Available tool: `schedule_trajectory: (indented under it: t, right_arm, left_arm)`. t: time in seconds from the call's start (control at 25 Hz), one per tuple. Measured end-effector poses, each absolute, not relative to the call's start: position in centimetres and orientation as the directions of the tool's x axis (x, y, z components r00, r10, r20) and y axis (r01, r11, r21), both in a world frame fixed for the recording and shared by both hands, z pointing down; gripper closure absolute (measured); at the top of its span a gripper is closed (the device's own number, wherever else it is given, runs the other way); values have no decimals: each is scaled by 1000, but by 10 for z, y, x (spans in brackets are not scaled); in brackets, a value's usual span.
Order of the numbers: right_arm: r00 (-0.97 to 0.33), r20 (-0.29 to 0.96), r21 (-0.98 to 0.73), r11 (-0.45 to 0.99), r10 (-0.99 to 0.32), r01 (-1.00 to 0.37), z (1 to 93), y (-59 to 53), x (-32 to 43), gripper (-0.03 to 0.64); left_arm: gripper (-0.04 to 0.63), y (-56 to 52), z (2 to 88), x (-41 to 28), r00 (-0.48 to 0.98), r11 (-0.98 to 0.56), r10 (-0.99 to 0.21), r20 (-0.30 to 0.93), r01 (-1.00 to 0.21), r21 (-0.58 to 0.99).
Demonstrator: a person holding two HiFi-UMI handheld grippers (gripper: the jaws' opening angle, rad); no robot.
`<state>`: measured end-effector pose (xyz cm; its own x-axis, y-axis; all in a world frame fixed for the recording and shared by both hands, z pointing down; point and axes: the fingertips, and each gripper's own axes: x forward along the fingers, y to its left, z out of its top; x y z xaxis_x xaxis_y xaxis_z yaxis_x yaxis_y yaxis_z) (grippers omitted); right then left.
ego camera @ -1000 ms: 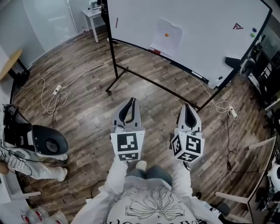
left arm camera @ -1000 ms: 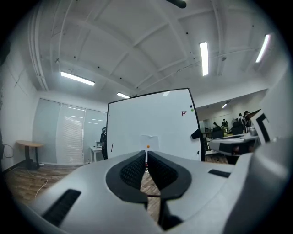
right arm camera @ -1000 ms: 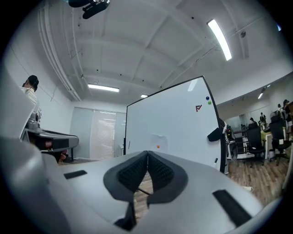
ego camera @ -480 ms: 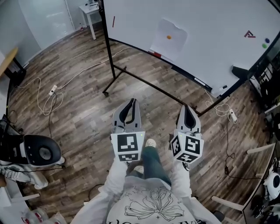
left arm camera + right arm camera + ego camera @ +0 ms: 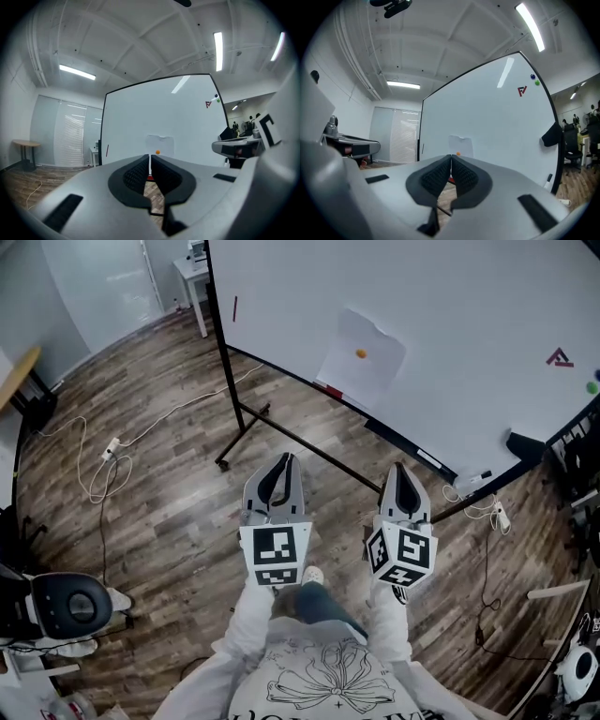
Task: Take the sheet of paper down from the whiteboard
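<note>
A white sheet of paper [image 5: 364, 351] hangs on the big whiteboard [image 5: 469, 324], pinned by a small orange magnet [image 5: 361, 353]. The paper [image 5: 160, 144] and the magnet [image 5: 157, 152] also show straight ahead in the left gripper view, and the paper [image 5: 461, 144] in the right gripper view. My left gripper [image 5: 284, 461] and right gripper [image 5: 401, 468] are held side by side, pointing level at the board, still some way short of it. Both are shut with nothing between their jaws.
The whiteboard stands on a black wheeled frame [image 5: 234, 418] over wood flooring. Markers and an eraser lie on its tray [image 5: 412, 451]. Cables [image 5: 103, 460] trail on the floor at left and right. A chair [image 5: 66, 606] is at lower left, a small white table [image 5: 192, 273] behind.
The person has walked toward the whiteboard; board and paper appear nearer and larger. Both grippers stay shut and side by side. The chair slid toward the lower left edge.
</note>
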<state>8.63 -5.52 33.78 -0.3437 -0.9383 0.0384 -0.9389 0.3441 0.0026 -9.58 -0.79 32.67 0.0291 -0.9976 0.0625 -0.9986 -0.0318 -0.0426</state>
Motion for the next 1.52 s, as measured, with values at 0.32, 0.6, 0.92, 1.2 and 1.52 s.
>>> schedule_trajectory:
  t: [0.32,0.6,0.92,1.2,1.52]
  right_arm:
    - [-352,22,12,353,-936,-936,331,-160,95,614]
    - [-341,54,4,342,-939,-940,345,-210,99,614]
    - [-313,98,17,316,-945,-949,363,-261,97,614]
    - [-257,116,26,261,-959,-965,371,-313,99,611]
    - [-223,145,47,231,-964,-972,381,-360,98,523]
  left_arm:
    - [581,-104,317,-87,10,-12,-999,38,-999,-46]
    - [581,-155,327,-86,4,-7,-998,64,-999,-43]
    - [581,-218,345,-86,52,-54,-994,98,-998,-26]
    - [580,-283,351,-90,104,-108,-988,112,-994,-27]
    - [580,-344,363,-87,183,-190,-972,144,-981,-37]
